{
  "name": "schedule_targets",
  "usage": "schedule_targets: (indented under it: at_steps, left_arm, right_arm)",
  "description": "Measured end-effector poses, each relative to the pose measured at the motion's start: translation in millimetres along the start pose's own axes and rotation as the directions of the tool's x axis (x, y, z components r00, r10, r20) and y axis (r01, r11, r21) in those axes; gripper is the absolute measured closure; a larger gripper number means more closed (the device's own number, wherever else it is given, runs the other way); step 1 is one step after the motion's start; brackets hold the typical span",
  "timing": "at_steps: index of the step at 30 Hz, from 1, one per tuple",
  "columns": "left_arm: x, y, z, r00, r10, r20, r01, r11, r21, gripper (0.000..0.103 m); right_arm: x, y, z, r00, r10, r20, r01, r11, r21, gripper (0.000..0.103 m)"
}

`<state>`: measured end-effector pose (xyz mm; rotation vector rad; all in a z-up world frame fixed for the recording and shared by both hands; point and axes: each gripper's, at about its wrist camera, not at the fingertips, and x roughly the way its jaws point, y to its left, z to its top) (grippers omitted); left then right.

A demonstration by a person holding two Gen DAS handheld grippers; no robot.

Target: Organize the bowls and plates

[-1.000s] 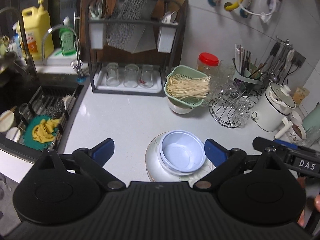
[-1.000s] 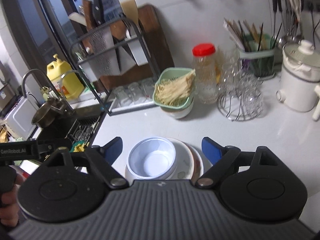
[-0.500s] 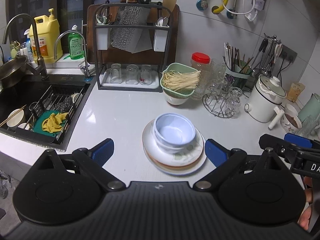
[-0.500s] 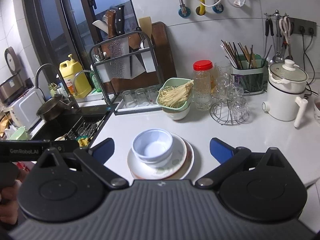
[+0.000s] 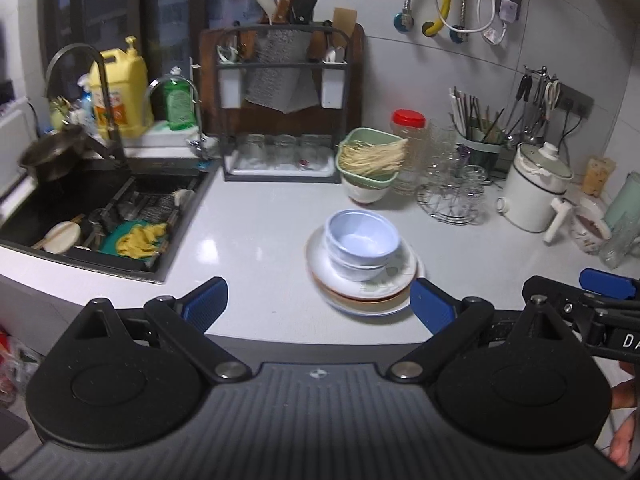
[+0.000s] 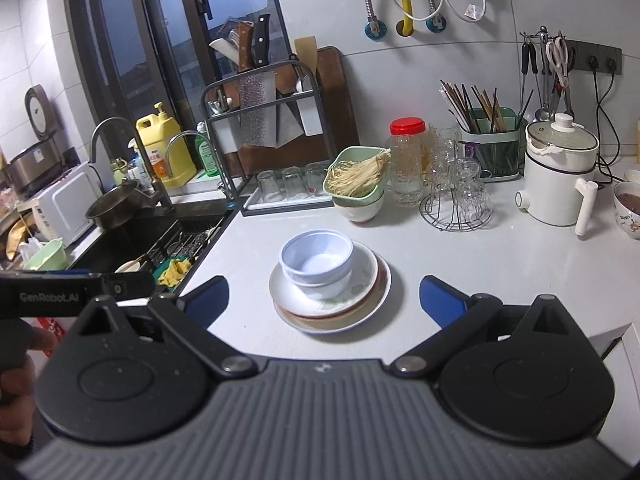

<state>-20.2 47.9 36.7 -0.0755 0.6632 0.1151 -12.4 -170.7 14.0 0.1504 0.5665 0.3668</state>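
Note:
A stack of plates [image 5: 396, 280] [image 6: 372, 280] sits on the white counter, with pale blue bowls [image 5: 362, 238] [image 6: 316, 256] nested on top of it. My left gripper [image 5: 318, 306] hangs open in front of the stack, well short of it, nothing between its blue pads. In the right wrist view my right gripper [image 6: 324, 300] is open wide too, near the counter's front edge, the stack beyond its fingers and apart from them. The right gripper's arm also shows at the right edge of the left wrist view.
A sink [image 5: 80, 216] with dishes and a yellow cloth lies to the left. At the back stand a knife rack with glasses [image 5: 280, 152], a green basket of noodles on a bowl [image 5: 370, 164], a glass stand [image 5: 452, 196] and a white pot [image 5: 536, 192].
Both grippers have drawn back from the stack, which now looks smaller and farther off. The right gripper's jaws have widened a little. The dishes have stayed put.

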Motion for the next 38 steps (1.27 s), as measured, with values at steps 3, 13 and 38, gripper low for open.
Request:
schedule_targets:
  at_steps: [3,13,38]
  left_arm:
    - [-6,0,-12,1.000,-0.008,-0.008,0.008,1.000,-0.013,0.003]
    - [-14,6,-40,1.000,-0.010,-0.021,0.010,1.000,-0.010,0.003]
    - [-34,26,-55,0.998,-0.054,-0.039,0.054,0.999,0.003,0.003]
  right_arm:
    - [-2,2,-10,1.000,0.000,-0.007,0.000,1.000,-0.006,0.000]
    - [-16,5,-30,0.999,-0.036,0.024,0.036,0.999,-0.026,0.000]
    - [-41,26,-51,0.995,-0.065,0.071,0.067,0.997,-0.033,0.000]
